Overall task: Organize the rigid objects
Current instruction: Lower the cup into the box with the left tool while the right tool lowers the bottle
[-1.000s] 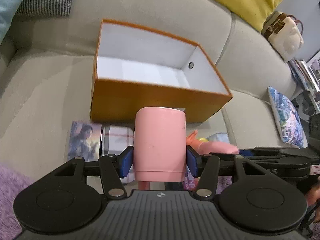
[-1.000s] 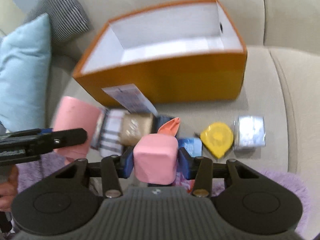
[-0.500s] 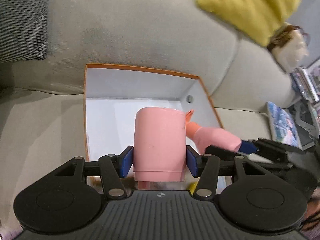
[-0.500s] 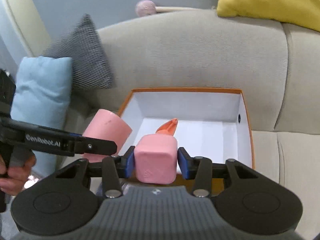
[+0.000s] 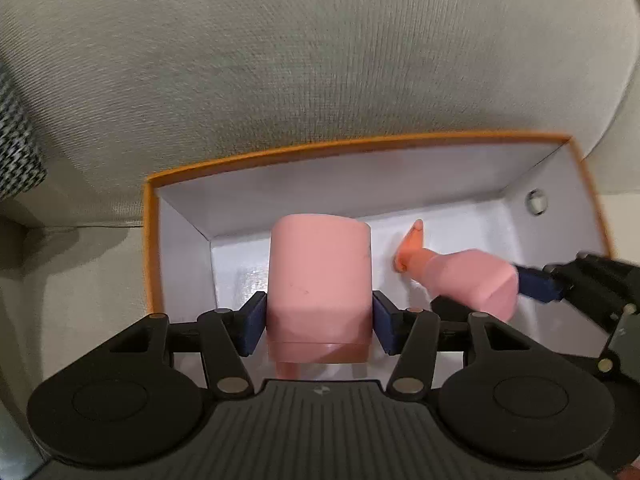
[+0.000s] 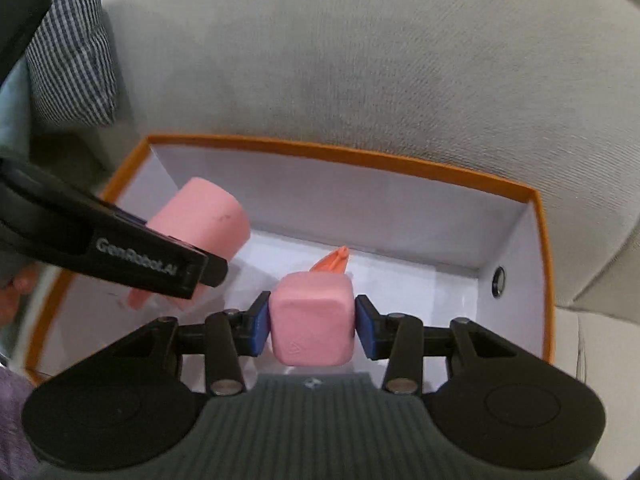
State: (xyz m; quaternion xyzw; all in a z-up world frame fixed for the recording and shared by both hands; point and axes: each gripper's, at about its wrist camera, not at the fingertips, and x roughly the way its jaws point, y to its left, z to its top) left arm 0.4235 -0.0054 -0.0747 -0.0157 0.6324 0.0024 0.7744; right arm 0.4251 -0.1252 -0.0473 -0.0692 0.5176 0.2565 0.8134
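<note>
My left gripper point(image 5: 318, 322) is shut on a pink cup point(image 5: 319, 280) and holds it over the left half of the orange box point(image 5: 360, 148) with a white inside. My right gripper point(image 6: 311, 326) is shut on a pink bottle point(image 6: 312, 318) with an orange nozzle point(image 6: 332, 262), held over the middle of the box point(image 6: 400, 160). In the left wrist view the bottle point(image 5: 468, 278) and right gripper come in from the right. In the right wrist view the cup point(image 6: 200, 216) and left gripper point(image 6: 188, 256) come in from the left.
The box sits on a beige sofa against its backrest point(image 5: 320, 60). A checked cushion point(image 6: 72, 52) leans at the left. The box's right wall has a round grommet hole point(image 6: 498, 280). A purple fluffy cloth point(image 6: 12, 420) shows at the lower left.
Both grippers have moved forward from above the loose items in front of the box to over its inside, and lower into it. Each keeps its hold.
</note>
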